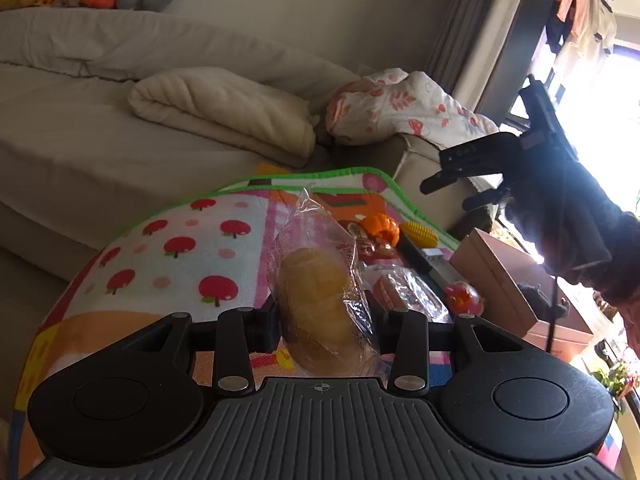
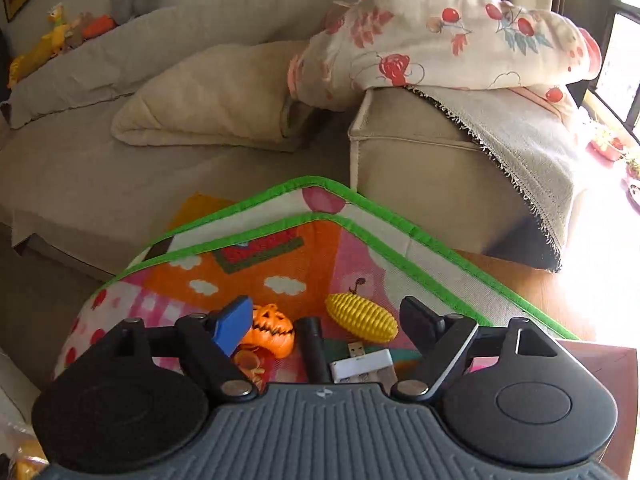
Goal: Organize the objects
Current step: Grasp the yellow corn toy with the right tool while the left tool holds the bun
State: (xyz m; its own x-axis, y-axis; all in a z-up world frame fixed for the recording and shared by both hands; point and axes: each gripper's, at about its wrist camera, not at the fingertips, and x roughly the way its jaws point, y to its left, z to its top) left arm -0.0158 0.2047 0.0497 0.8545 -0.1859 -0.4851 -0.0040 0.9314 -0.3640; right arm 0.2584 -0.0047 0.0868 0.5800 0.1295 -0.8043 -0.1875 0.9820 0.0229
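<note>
left gripper: clenched on a wrapped bread roll, pads pressing the clear wrapper from both sides, roll lifted above the mat
right gripper: released, jaws spread wide, nothing between the pads; one blue finger pad visible; also seen from the left wrist view at far right, dark against the window glare
play mat: fruit print, green edging, folded over so two edges show, lies beside the sofa
on mat, below right gripper: orange pumpkin toy, yellow corn toy, black cylinder, white USB adapter, all close together
other items near roll: second wrapped snack, small red toy
pink box: right of mat
sofa: folded cream blanket, floral quilt on armrest
</note>
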